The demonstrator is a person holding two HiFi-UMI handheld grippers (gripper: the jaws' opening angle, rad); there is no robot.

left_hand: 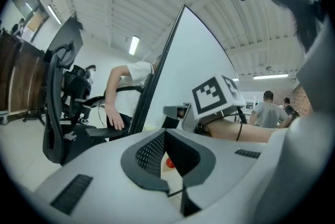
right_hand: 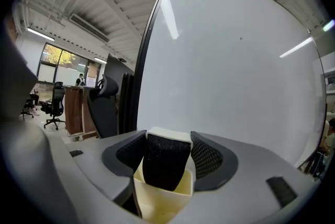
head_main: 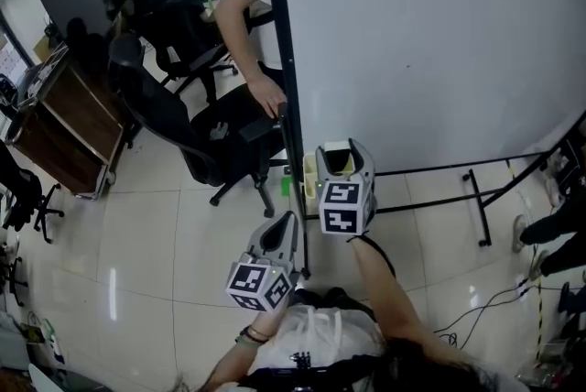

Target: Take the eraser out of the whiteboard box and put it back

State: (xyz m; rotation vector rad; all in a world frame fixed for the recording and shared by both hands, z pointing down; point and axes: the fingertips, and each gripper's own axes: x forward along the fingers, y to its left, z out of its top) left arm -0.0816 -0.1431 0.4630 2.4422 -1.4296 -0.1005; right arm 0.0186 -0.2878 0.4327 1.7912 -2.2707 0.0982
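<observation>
Pinches the eraser (right_hand: 163, 163) between the pads of the right gripper (right_hand: 166, 160), black felt toward the camera and white back toward the whiteboard (right_hand: 235, 71). Shows the eraser's lower end sunk in the cream box (right_hand: 157, 202), its bottom hidden behind the box wall, its upper half standing above the rim. Leaves the rest of the box's inside too shaded to read.

Sets the box at 9 o'clock of the right gripper in the head view, mostly covered by that gripper, just beside the whiteboard's black frame (head_main: 279, 60).

Presses the left gripper (left_hand: 165, 136) closed on nothing, tips meeting, with a sliver of floor and a small red blob (left_hand: 170, 163), too blurred to name, behind them. Places it at 7 o'clock of the right one, apart from the box, over tiled floor (head_main: 137, 234).

Crowds the 10 o'clock side with an office chair (head_main: 197, 138) and a seated person's hand (head_main: 268, 97) on its armrest, just beside the frame. Cuts the whiteboard off at the top and right edges.
</observation>
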